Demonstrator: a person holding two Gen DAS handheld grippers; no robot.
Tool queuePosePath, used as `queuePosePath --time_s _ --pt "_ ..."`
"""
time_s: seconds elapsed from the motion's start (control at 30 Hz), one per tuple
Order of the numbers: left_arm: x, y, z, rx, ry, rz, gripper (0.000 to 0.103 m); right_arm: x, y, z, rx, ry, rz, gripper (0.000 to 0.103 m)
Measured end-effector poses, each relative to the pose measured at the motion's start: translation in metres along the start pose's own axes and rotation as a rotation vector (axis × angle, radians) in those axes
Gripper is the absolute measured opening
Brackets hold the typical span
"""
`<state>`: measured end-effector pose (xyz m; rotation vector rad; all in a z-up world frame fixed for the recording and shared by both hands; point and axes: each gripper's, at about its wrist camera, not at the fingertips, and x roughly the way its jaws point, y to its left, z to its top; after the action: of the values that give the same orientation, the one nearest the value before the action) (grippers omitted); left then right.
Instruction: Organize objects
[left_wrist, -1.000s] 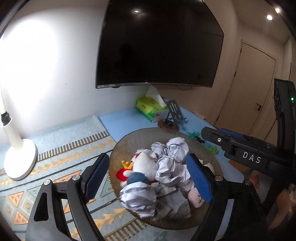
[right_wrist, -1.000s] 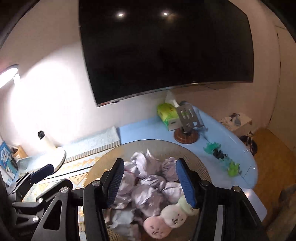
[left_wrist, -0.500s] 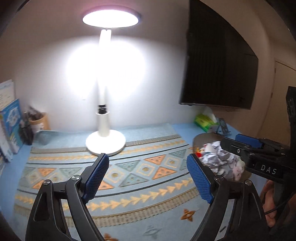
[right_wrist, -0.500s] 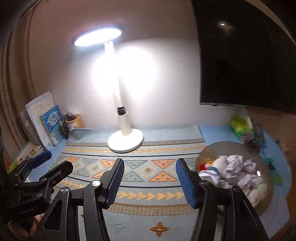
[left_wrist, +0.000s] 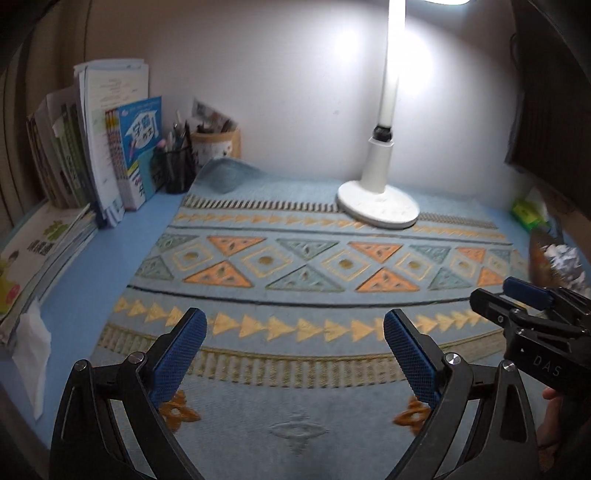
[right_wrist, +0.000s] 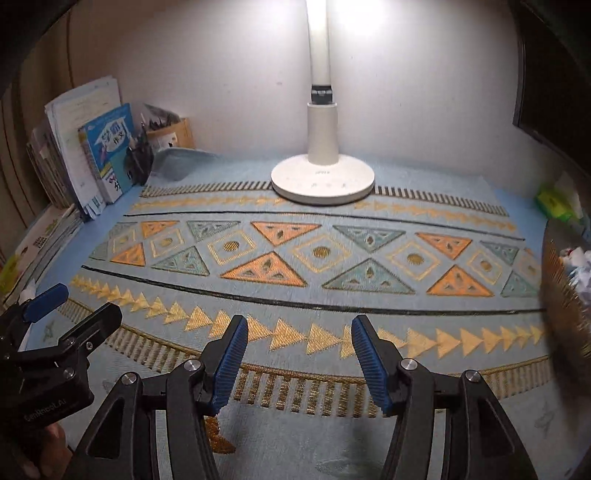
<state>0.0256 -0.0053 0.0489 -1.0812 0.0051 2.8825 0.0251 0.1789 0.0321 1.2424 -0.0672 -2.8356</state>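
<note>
Left wrist view: the left tongs (left_wrist: 293, 350) hang spread wide and empty above a patterned mat (left_wrist: 295, 266) on the blue bench (left_wrist: 85, 280); a basket (left_wrist: 535, 254) of crumpled paper (left_wrist: 563, 260) sits far right. Right wrist view: the right tongs (right_wrist: 297, 360) likewise gape empty over the mat, basket (right_wrist: 561, 295) at right edge

A home study desk — the blue desk top (left_wrist: 85, 291) carries a patterned woven mat (left_wrist: 314, 288), a white round-based desk lamp (right_wrist: 322, 177) at its back edge, and upright schoolbooks (left_wrist: 110, 155) and a black mesh pen holder (left_wrist: 177, 170) in its back left corner.
</note>
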Motion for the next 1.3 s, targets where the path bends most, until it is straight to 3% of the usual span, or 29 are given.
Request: queuePosePath --time_s 0.1,0.2,0.3,0.5,0.57,0.6,0.77,0.97,1.3 --pt "0.023 -0.002 -0.008 0.024 0.038 0.003 0.097 0.011 -0.001 -0.002 0.003 0.023 -0.030 0.057" --pt "0.041 0.001 -0.012 -0.020 0.085 -0.046 0.097 0.015 -0.004 -0.001 0.004 0.022 -0.063 0.057" --pt "0.048 -0.002 -0.012 -0.026 0.107 -0.049 0.097 0.020 -0.007 -0.001 0.002 0.029 -0.090 0.057" --pt "0.052 -0.005 -0.013 -0.020 0.118 -0.053 0.097 0.031 -0.019 -0.005 0.049 0.062 -0.061 0.057" --pt "0.053 -0.002 -0.013 -0.040 0.125 -0.053 0.097 0.030 -0.020 -0.005 0.062 0.054 -0.064 0.069" --pt "0.054 0.000 -0.013 -0.052 0.130 -0.053 0.097 0.029 -0.021 -0.005 0.065 0.049 -0.066 0.070" --pt "0.067 0.011 -0.015 -0.112 0.202 -0.066 0.097 0.030 -0.020 -0.005 0.059 0.051 -0.065 0.070" --pt "0.063 0.016 -0.016 -0.148 0.178 -0.090 0.097 0.028 -0.019 -0.004 0.052 0.032 -0.075 0.070" --pt "0.072 -0.005 -0.018 -0.024 0.239 -0.008 0.102 0.025 -0.016 -0.004 0.041 0.017 -0.074 0.070"
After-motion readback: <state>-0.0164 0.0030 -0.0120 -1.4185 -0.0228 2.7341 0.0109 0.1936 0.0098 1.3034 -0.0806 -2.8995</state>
